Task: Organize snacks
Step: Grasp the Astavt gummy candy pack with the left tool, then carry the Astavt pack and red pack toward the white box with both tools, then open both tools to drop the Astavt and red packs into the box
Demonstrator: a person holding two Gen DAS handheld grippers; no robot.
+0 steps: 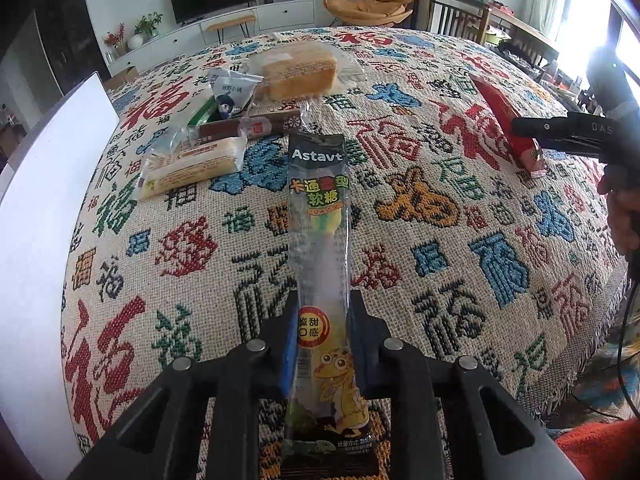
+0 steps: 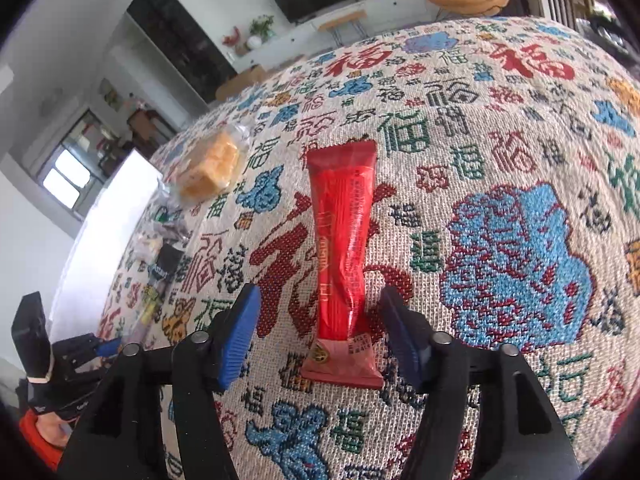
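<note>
My left gripper (image 1: pixel 323 316) is shut on a long clear gummy-candy packet (image 1: pixel 320 220) with a black "Astavt" top, which points away over the patterned cloth. My right gripper (image 2: pixel 320 320) is open, its blue pads either side of a red snack packet (image 2: pixel 344 248) lying flat on the cloth; the pads do not touch it. The right gripper (image 1: pixel 532 136) and the red packet (image 1: pixel 500 108) also show at the right of the left wrist view.
A pile of snacks lies far left: a wrapped sponge cake (image 1: pixel 296 72), a cream-filled bread packet (image 1: pixel 192 164), a brown sausage stick (image 1: pixel 248 126) and a small grey pouch (image 1: pixel 232 88). A white board (image 1: pixel 44 240) stands at the table's left edge. The cloth-covered table (image 1: pixel 440 260) fills the view.
</note>
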